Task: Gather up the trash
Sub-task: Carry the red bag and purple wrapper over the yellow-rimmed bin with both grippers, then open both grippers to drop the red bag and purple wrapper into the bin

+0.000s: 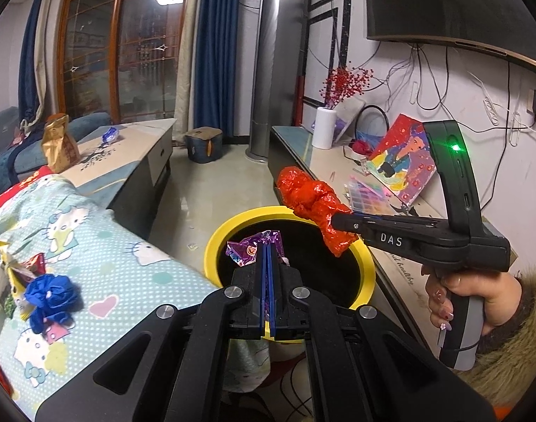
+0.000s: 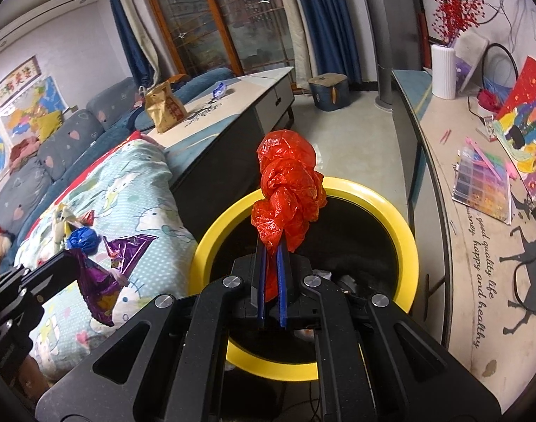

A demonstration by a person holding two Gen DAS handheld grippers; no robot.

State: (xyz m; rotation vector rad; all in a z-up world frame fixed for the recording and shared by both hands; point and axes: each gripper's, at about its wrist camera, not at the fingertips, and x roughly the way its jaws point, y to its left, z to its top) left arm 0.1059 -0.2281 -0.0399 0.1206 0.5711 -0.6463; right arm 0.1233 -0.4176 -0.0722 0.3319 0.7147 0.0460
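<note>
Nearest the left wrist camera, the left gripper (image 1: 268,246) has its jaws pressed together on a crumpled purple foil wrapper (image 1: 248,248), which sticks out to the left of the blue pads and hangs over the near edge of the bin's opening. Just beyond it stands the yellow-rimmed bin (image 1: 218,242) with a black inside, on the floor between the bed and a long worktop (image 1: 333,161) on the right.

From the right comes the right gripper (image 1: 334,219), held by a hand (image 1: 471,292) in a fur-cuffed sleeve; its jaws pinch a twisted red plastic bag (image 1: 311,198) — the bundle hangs over the far right part of the bin's rim. In the right wrist view the same red bag (image 2: 287,193) rises from between the blue pads, above the yellow rim (image 2: 405,232).

To the left lies a bed with a cartoon-cat cover (image 1: 102,232), and on it more trash: a blue crumpled ball (image 1: 51,293) and some yellow and red wrappers (image 1: 18,267) just beside it.

Farther off, a low worktop (image 1: 134,140) carries a brown paper bag (image 1: 58,147), upright, and a small blue wrapper (image 1: 110,135) — well apart from each other.
</note>
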